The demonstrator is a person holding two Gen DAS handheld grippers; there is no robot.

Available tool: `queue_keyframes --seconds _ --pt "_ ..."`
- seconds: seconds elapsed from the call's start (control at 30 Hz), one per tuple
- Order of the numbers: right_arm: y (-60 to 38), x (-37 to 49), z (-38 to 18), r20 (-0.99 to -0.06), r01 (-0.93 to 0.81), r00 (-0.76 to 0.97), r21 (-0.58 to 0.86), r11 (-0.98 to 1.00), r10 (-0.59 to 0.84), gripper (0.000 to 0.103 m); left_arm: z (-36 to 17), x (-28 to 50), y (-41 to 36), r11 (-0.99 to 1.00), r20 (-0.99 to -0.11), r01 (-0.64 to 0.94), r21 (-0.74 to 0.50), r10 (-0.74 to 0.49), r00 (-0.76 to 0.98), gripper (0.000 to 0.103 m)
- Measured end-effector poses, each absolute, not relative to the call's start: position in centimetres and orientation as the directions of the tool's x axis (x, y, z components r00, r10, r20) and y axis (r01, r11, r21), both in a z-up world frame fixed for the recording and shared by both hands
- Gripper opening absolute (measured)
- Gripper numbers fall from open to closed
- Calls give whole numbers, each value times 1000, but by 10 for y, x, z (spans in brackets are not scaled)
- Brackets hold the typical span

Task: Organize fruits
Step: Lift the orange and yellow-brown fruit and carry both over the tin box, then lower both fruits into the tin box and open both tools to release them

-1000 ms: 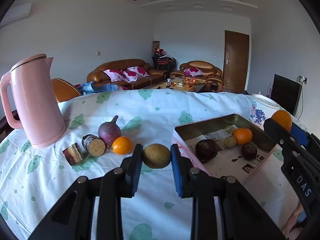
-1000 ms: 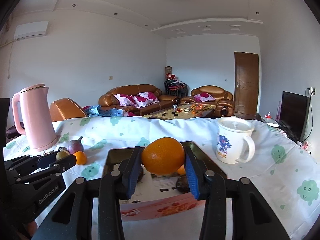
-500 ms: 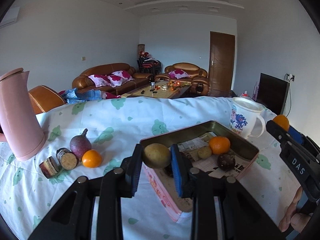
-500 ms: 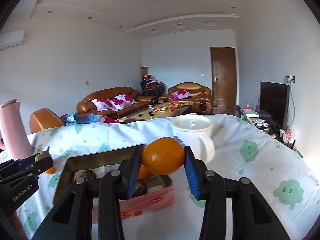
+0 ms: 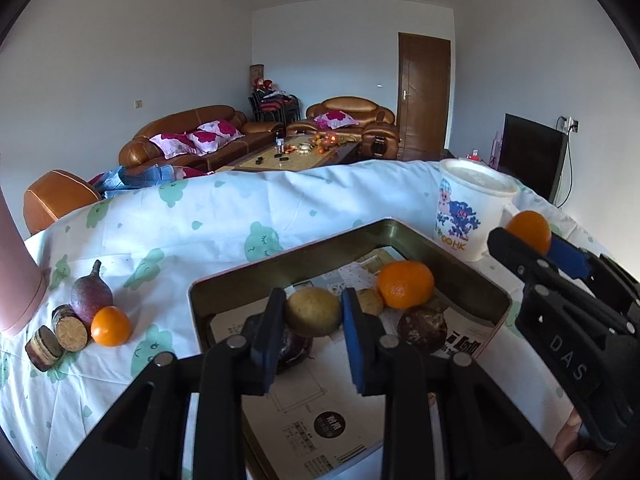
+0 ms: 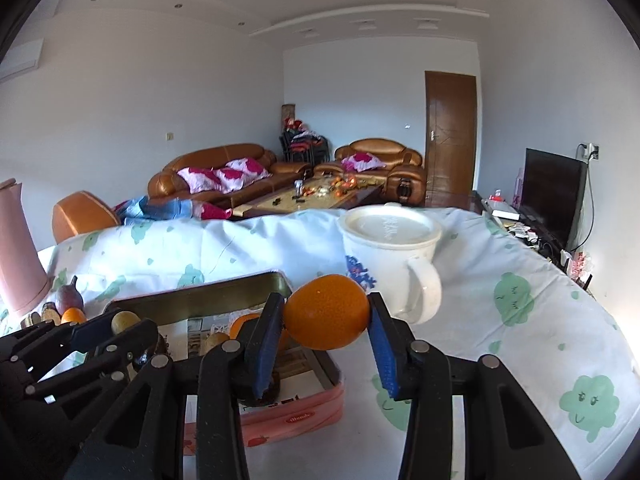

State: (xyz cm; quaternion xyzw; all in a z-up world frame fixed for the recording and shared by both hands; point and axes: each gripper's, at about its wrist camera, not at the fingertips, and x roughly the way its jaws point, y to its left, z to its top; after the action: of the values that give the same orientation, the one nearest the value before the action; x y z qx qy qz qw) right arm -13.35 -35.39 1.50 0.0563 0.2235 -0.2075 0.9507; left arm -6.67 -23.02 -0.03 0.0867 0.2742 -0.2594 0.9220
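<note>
My left gripper [image 5: 313, 320] is shut on a yellow-brown round fruit [image 5: 313, 311] and holds it over the metal tin tray [image 5: 472, 272]. The tray holds an orange [image 5: 406, 283], a small tan fruit [image 5: 370, 301] and dark fruits [image 5: 424, 325]. My right gripper [image 6: 326, 332] is shut on an orange [image 6: 326, 311], held just right of the tray [image 6: 192, 302], in front of the mug. On the cloth at left lie a purple fruit [image 5: 91, 300] and a small orange [image 5: 111, 325].
A white lidded mug [image 6: 394, 258] stands right of the tray. A pink kettle [image 5: 18, 284] stands at far left, with two cut brown log-like pieces [image 5: 60, 336] beside it. The table has a white cloth with green prints [image 6: 520, 340].
My left gripper has carried the yellow-brown fruit from the cloth to above the tray. My right gripper with the orange has moved right, off the tray toward the mug.
</note>
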Motion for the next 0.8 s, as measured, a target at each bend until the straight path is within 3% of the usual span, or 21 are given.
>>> queue_keyframes --seconds 0.37,0.8 --pt "-347 -105 1 -575 304 778 -8 953 -253 44 -5 -59 -232 851 -586 524 19 -416 696 29" --pt "-349 -101 -5 -599 260 781 50 964 -180 47 -7 -56 -232 854 -602 520 10 -410 685 30"
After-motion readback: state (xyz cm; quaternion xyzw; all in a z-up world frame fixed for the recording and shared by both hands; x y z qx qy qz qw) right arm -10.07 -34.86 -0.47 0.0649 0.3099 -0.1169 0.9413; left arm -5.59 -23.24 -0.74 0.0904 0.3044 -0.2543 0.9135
